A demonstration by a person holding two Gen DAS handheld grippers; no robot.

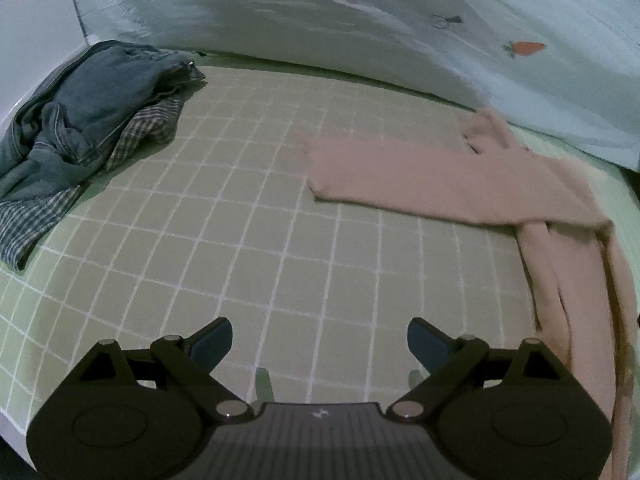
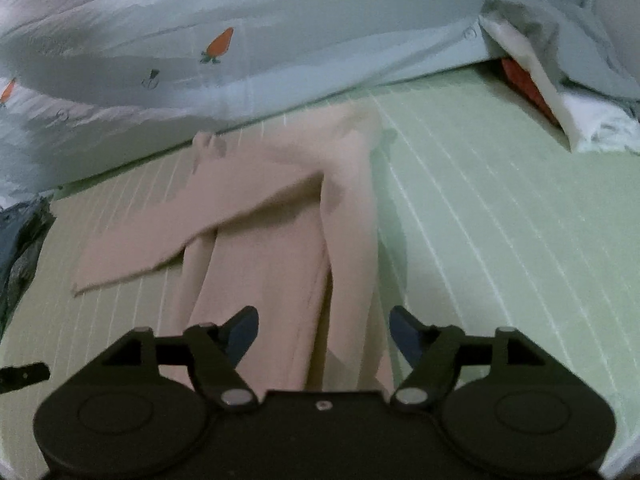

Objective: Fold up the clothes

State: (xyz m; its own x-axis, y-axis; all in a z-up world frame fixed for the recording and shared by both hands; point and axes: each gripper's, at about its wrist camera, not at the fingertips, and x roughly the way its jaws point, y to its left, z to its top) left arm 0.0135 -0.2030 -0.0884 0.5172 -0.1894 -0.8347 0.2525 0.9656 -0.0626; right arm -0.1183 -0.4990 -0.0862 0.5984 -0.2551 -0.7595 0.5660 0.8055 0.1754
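A pale pink garment (image 1: 460, 176) lies on the green grid-patterned bed sheet (image 1: 224, 216), one long part folded across toward the left and the rest trailing down the right side. In the right wrist view the same pink garment (image 2: 272, 232) runs from the duvet edge down under my right gripper (image 2: 323, 330), which hovers over it with its jaws open and nothing pinched between them. My left gripper (image 1: 320, 340) is open above bare sheet, to the left of the garment and holding nothing.
A heap of blue jeans and a checked shirt (image 1: 92, 120) lies at the left of the sheet. A pale duvet with carrot prints (image 1: 360, 32) is bunched along the far side. At the right, a pillow (image 2: 560, 96) and something red show under the duvet edge.
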